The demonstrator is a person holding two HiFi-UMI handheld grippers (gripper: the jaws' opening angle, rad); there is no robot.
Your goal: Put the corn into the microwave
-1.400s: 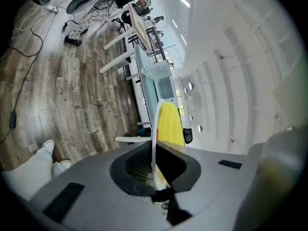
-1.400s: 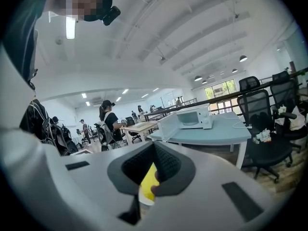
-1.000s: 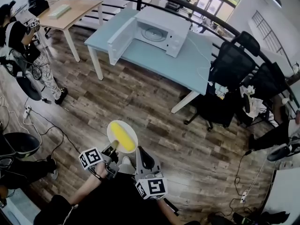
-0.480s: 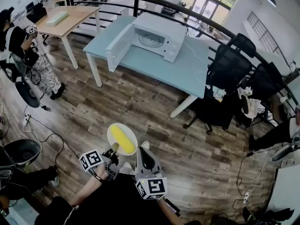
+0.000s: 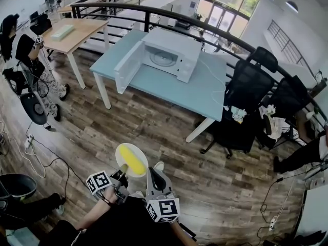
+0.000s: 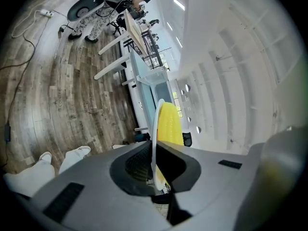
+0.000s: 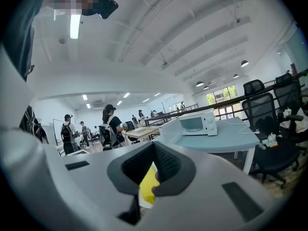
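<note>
A yellow corn cob (image 5: 133, 159) lies on a white plate (image 5: 121, 150). My left gripper (image 5: 123, 171) is shut on the plate's near rim and holds it level above the wood floor. In the left gripper view the plate (image 6: 155, 121) stands edge-on between the jaws, with the corn (image 6: 168, 124) beyond it. My right gripper (image 5: 155, 176) is just right of the plate, jaws together with nothing in them. In the right gripper view, corn (image 7: 149, 183) shows behind the right gripper (image 7: 155, 152). The white microwave (image 5: 170, 46) stands far ahead on a light blue table (image 5: 205, 88), its door (image 5: 124, 65) swung open to the left.
Black office chairs (image 5: 252, 80) crowd the table's right end. A wooden desk (image 5: 72, 28) and a person (image 5: 23, 47) are at the far left. Cables (image 5: 43, 152) trail over the floor, and a black railing (image 5: 154, 9) runs behind the tables.
Both grippers and the plate with the corn have moved forward over the floor towards the blue table. The left grip on the plate is unchanged.
</note>
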